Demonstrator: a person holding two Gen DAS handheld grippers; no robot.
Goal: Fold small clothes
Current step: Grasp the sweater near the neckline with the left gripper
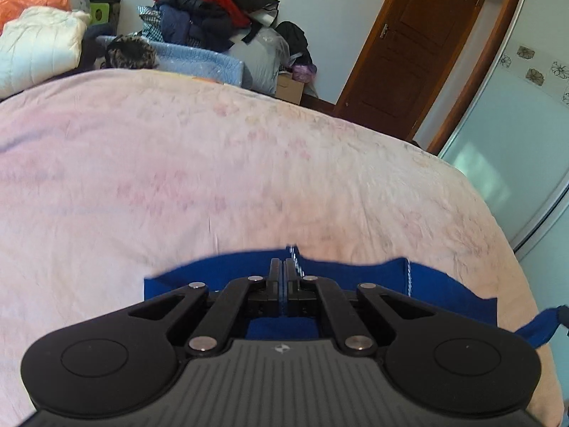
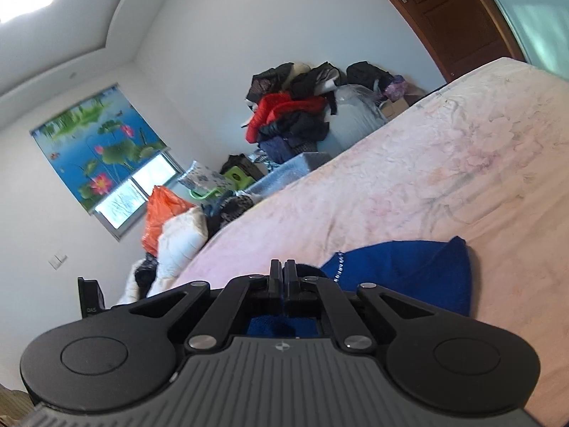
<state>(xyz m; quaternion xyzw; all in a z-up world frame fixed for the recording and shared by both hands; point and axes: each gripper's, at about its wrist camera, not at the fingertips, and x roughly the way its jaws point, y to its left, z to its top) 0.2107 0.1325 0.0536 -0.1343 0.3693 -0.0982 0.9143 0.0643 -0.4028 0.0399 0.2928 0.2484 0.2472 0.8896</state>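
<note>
A small royal-blue garment (image 1: pixel 355 277) with a line of white stitching lies at the near edge of the pink bed (image 1: pixel 213 163). My left gripper (image 1: pixel 283 267) is shut on its upper edge, and blue cloth shows between and under the fingers. In the right wrist view the same blue garment (image 2: pixel 409 270) bunches up to the right of my right gripper (image 2: pixel 283 270), which is shut on a fold of it and held tilted above the bed (image 2: pixel 409 178). Most of the garment is hidden under both gripper bodies.
A pile of clothes (image 1: pixel 209 10) and a white quilt (image 1: pixel 39 46) sit beyond the bed's far side. A brown door (image 1: pixel 419 39) and a sliding wardrobe door (image 1: pixel 508 142) stand to the right. A window with a lotus blind (image 2: pixel 103 149) is on the left wall.
</note>
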